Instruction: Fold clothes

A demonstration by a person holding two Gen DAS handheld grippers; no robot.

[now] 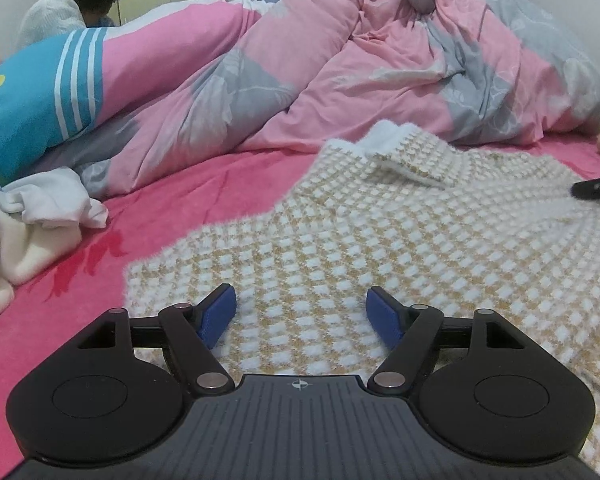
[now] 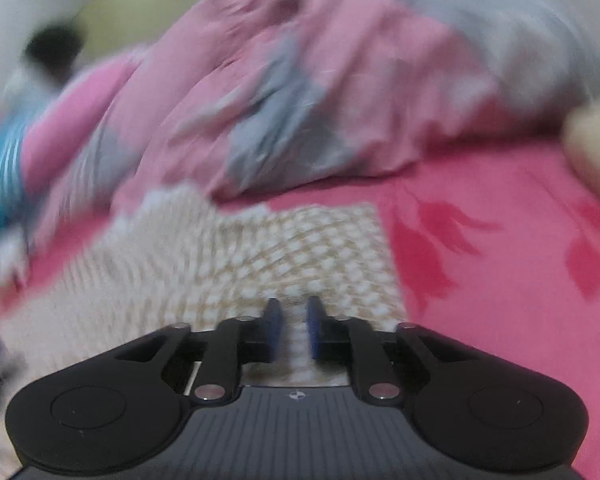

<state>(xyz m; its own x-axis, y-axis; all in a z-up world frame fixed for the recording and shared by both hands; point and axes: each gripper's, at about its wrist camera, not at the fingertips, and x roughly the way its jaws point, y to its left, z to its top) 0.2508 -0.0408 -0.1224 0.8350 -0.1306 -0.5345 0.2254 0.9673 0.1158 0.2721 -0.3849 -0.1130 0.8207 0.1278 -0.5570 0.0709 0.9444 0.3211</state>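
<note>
Lies spread flat on the pink bed sheet point(image 1: 228, 184): a fuzzy yellow-and-white checked sweater point(image 1: 400, 232), in front of the heaped pink and grey duvet point(image 1: 340, 68). Probably light, soft and floppy, not slippery; best taken at a hem or a sleeve edge. Left gripper point(image 1: 302, 314) with fingers spread above the knit, holding nothing. Right gripper point(image 2: 292, 330) nearly closed, seemingly pinching a thin fold of knit.

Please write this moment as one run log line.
left gripper: open above sweater | right gripper: shut on sweater edge | bed sheet: sweater spread flat
</note>
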